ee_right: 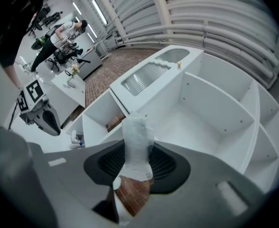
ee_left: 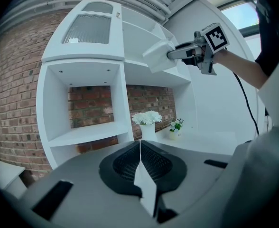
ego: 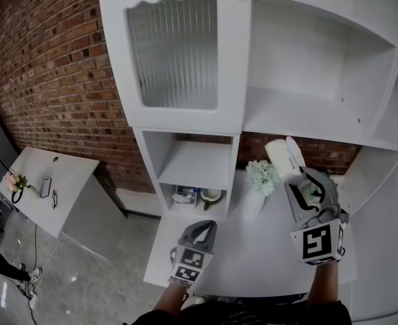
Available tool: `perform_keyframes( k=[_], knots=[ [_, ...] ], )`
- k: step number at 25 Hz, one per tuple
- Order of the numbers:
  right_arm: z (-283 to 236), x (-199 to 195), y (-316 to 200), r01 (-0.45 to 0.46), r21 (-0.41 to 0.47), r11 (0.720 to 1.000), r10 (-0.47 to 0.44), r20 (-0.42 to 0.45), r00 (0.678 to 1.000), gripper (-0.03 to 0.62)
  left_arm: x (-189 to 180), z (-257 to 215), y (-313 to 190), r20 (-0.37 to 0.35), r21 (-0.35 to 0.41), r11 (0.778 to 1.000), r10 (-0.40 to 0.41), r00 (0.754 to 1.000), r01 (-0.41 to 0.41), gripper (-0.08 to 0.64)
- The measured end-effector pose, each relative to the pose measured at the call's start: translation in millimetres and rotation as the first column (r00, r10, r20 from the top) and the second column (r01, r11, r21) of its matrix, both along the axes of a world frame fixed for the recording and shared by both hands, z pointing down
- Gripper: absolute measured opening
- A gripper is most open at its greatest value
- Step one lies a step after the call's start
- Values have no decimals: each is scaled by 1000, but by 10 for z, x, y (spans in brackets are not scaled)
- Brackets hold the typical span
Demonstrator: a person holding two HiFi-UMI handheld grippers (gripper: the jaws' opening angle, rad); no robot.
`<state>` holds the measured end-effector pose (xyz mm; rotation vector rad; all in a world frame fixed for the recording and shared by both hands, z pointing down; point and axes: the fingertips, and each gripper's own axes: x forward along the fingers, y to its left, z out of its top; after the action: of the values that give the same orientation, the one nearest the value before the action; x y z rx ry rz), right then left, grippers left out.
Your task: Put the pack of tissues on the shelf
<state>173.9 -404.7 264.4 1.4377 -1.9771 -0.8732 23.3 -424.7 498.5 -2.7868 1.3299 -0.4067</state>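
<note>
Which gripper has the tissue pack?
The right gripper, held high, grips the pack of tissues; the left gripper sits low, fingers shut, empty.

We note a white surface [ego: 253, 256] running under a white shelf unit [ego: 361, 59]. At the surface's back edge stands a white vase of pale flowers [ego: 258, 181], with a small potted plant [ee_left: 176, 126] near it. The lower cubby [ego: 175, 208] holds small items we cannot identify.
</note>
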Motion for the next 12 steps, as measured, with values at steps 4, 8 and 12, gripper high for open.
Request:
perform_keyframes(
  k=[4,8,12],
  knots=[
    [-171,-49,-61,-6,44,999,9,-63,998,141,-12,13,-20,4,5,1000,4,1000,-4,12],
    [-324,-116,-85,15,72,997,-7,-101,995,141,-85,96,-18,18,-4,1000,-10,1000,10,12],
    [-483,-135,-177,2,73,997,8,-137,991,140,-147,150,-8,10,-20,999,-25,1000,25,12]
  ],
)
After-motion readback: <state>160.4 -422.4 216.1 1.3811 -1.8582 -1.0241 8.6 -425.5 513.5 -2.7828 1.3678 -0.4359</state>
